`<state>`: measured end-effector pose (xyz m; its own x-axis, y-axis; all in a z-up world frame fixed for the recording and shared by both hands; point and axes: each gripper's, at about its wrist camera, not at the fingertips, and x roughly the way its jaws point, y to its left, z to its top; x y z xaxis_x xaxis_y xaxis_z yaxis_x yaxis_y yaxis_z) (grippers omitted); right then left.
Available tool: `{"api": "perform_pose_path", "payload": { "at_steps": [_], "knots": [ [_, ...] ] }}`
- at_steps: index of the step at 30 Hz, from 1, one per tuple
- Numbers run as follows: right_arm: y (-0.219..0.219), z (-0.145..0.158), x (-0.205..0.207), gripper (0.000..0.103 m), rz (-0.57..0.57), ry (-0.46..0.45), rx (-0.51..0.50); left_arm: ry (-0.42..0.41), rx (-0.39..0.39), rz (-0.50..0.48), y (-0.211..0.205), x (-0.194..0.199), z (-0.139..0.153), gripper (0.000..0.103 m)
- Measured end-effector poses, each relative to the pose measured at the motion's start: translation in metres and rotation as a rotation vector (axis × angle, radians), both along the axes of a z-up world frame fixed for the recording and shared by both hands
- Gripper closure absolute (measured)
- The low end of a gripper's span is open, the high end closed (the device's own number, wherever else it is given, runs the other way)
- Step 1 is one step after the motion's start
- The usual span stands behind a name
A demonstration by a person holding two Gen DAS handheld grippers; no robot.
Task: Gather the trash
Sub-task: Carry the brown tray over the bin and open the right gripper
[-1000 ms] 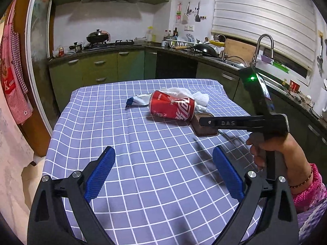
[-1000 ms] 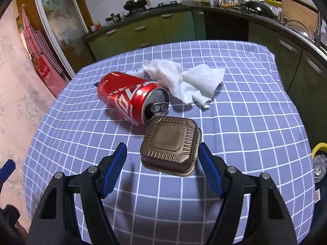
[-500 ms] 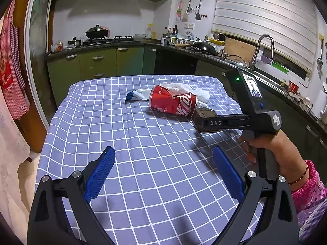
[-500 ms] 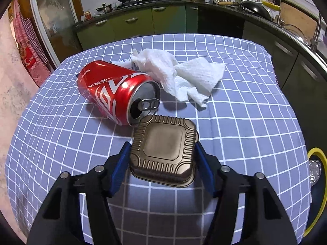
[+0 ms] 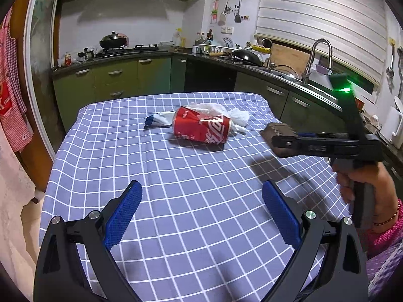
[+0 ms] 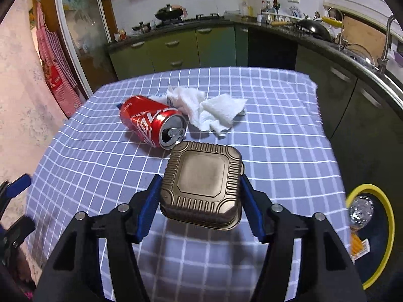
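Brown foil tray (image 6: pixel 201 183) is clamped between the right gripper (image 6: pixel 200 205) pads and lifted clear of the checked tablecloth (image 6: pixel 277 156), shadow beneath it. Judging by that, one item is on its way to the yellow-rimmed bin (image 6: pixel 372 229) beside the table's right edge, which already holds some scraps. Left to collect: red can (image 5: pixel 201 128) on its side, crumpled paper towel (image 6: pixel 214 110) behind it, a white-blue wrapper (image 5: pixel 157 120) touching the can. Left gripper (image 5: pixel 201 214) hangs wide apart, empty, well short of the can. Nothing blocks the path to the bin.
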<state>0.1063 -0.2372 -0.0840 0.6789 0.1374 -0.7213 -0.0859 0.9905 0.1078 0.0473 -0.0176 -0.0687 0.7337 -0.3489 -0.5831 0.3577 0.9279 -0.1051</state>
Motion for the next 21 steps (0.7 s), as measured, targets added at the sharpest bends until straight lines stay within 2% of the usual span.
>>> {"api": "perform_pose_path", "payload": {
  "at_steps": [5, 10, 15, 21],
  "knots": [
    [-0.046, 0.014, -0.034, 0.044, -0.051, -0.023, 0.031, -0.011, 0.02, -0.021, -0.012, -0.005, 0.003, 0.008],
    [-0.123, 0.014, -0.067, 0.044, -0.22, -0.015, 0.006, 0.0, 0.023, -0.048, -0.028, -0.006, 0.005, 0.008],
    [-0.203, -0.007, -0.094, 0.044, -0.408, 0.041, 0.012, 0.012, 0.04, -0.074, -0.047, -0.004, 0.005, 0.008],
    [-0.256, -0.038, -0.107, 0.042, -0.514, 0.097, 0.014, 0.017, 0.065, -0.113, -0.071, 0.0, 0.006, 0.008]
  ]
}}
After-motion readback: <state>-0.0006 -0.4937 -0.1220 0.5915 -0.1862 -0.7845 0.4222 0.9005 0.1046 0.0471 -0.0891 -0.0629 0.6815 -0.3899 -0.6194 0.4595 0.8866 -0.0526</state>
